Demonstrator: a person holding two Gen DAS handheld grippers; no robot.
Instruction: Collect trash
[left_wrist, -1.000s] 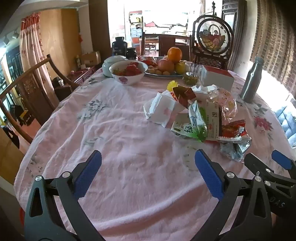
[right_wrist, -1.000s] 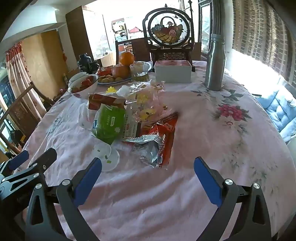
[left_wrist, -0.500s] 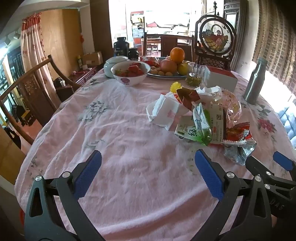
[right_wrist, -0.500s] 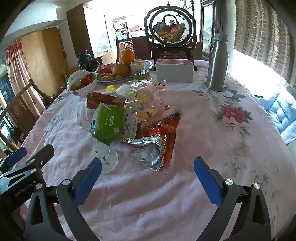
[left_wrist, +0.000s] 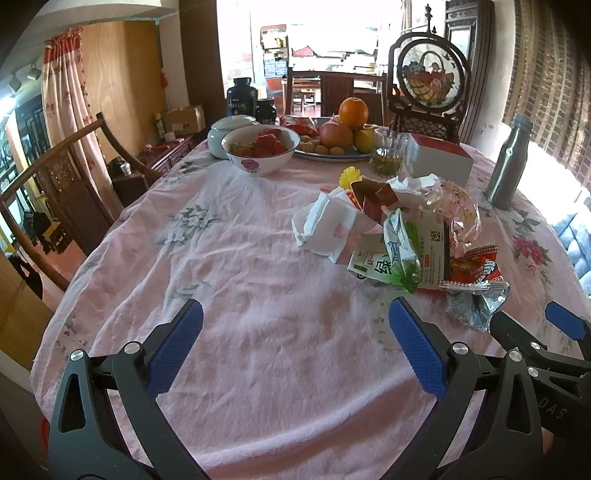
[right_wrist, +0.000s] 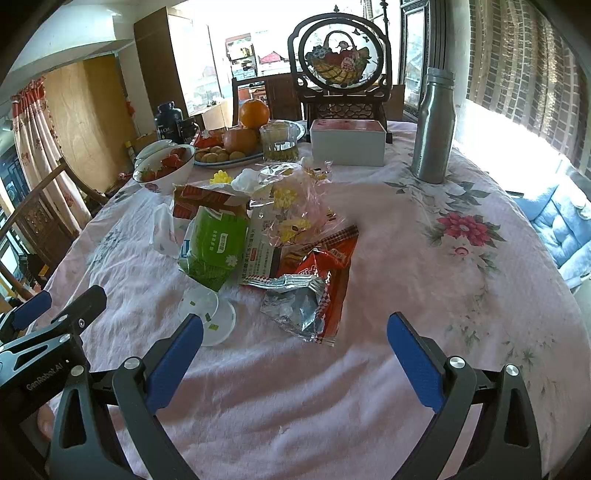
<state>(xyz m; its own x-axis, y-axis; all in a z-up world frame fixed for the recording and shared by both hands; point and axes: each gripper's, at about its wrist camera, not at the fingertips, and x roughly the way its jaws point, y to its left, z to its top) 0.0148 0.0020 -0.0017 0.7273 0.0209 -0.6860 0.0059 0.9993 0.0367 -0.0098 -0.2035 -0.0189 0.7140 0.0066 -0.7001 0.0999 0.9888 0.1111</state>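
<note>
- The left gripper (left_wrist: 293, 343) hangs over bare pink tablecloth (left_wrist: 236, 280), jaws spread wide and holding nothing.
- The right gripper (right_wrist: 295, 345) is likewise gaping and empty.
- The trash heap lies ahead of the right jaws and slightly toward their left finger; from the left jaws it sits ahead and off beyond the right finger.
- Nearest the right jaws is the red-and-silver snack wrapper (right_wrist: 314, 295), its long axis running away from the jaws, tilted a little rightward; I judge the right hand better placed for it.
- Two clear plastic lids (right_wrist: 208, 314) lie just ahead of the right gripper's left finger.
- Farther ahead: green packet (right_wrist: 212, 247), crinkled clear bag (right_wrist: 295, 206), white tissue (left_wrist: 325, 229).
- The cloth is soft and wrinkled, so thin wrappers may drag it.
- Beyond the heap stand a strawberry bowl (left_wrist: 260, 149), fruit plate (left_wrist: 332, 153), white box (right_wrist: 347, 142) and steel bottle (right_wrist: 432, 125); a wooden chair (left_wrist: 55, 184) stands at the table's left.
</note>
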